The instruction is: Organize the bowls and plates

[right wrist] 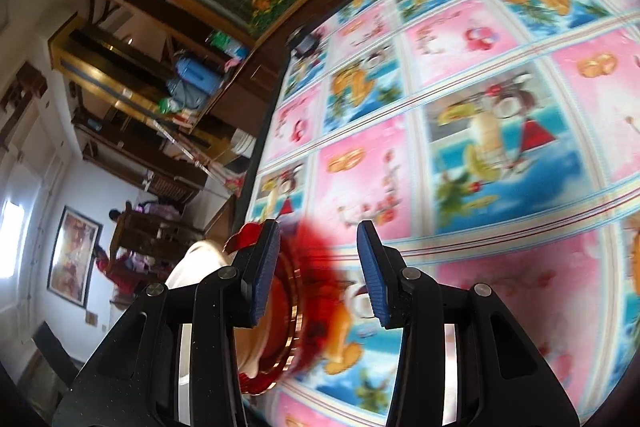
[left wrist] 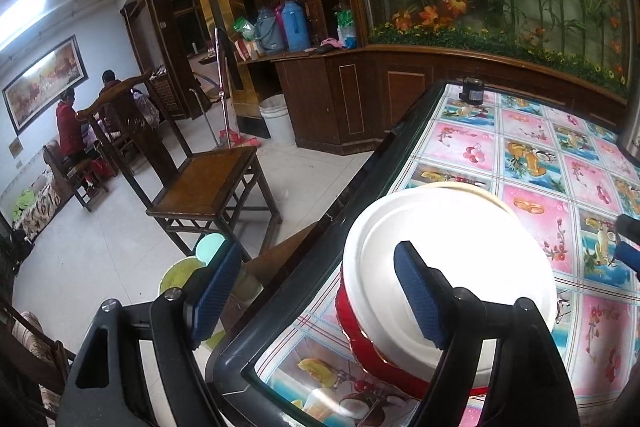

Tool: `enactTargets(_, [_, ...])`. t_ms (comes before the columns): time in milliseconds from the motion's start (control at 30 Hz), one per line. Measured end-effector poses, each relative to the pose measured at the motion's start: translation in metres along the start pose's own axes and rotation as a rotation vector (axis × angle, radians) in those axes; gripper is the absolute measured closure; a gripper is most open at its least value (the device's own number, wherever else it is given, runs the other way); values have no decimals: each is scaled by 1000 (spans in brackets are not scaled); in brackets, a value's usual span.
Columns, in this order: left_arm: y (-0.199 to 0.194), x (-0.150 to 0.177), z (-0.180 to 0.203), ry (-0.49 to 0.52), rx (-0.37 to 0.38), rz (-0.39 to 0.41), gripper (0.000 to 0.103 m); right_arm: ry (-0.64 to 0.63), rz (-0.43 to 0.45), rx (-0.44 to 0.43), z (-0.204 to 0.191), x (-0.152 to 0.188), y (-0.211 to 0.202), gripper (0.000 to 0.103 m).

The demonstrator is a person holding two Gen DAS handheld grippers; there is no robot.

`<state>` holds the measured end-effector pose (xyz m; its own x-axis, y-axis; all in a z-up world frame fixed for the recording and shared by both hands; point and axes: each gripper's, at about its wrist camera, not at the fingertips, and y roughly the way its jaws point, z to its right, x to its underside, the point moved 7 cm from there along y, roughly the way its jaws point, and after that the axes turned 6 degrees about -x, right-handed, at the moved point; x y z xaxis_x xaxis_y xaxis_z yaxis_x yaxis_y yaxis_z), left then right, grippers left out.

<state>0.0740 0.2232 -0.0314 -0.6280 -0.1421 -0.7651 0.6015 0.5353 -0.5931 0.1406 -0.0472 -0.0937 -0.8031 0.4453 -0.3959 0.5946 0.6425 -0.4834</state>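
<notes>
Here, left gripper (left wrist: 320,291) jaws spread wide over white plate (left wrist: 460,267) stacked on red bowl (left wrist: 376,355) at bench (left wrist: 532,163) corner, right gripper (right wrist: 320,275) jaws partly parted, seemingly gripping nothing, view blurred.

Both views bend strongly at the edges, with black corners where the round fisheye field ends. In the left wrist view the picture is sharp; a ceiling strip light (left wrist: 22,13) glows at upper left, and the white plate (left wrist: 460,259) is overexposed, its top nearly featureless. The room beyond is dimmer, its dark wood swallowing detail. The right wrist view is smeared by motion: the patterned tablecloth (right wrist: 500,131) and the red plate (right wrist: 312,267) blur, and a bright window (right wrist: 12,227) blows out at far left.
</notes>
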Motion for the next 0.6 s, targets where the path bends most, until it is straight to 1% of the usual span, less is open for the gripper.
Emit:
enactTargets(100, [-2, 0, 1, 2, 0, 8, 24, 13, 19, 4, 9, -5, -11, 63])
enactTargets(333, [-13, -4, 8, 18, 1, 47, 24, 29, 21, -2, 20, -4, -20, 63])
enactTargets(533, [-27, -8, 13, 19, 18, 76, 24, 21, 7, -29, 16, 1, -22, 62])
enactTargets(600, [-31, -9, 13, 20, 24, 83, 24, 7, -2, -43, 10, 5, -22, 60])
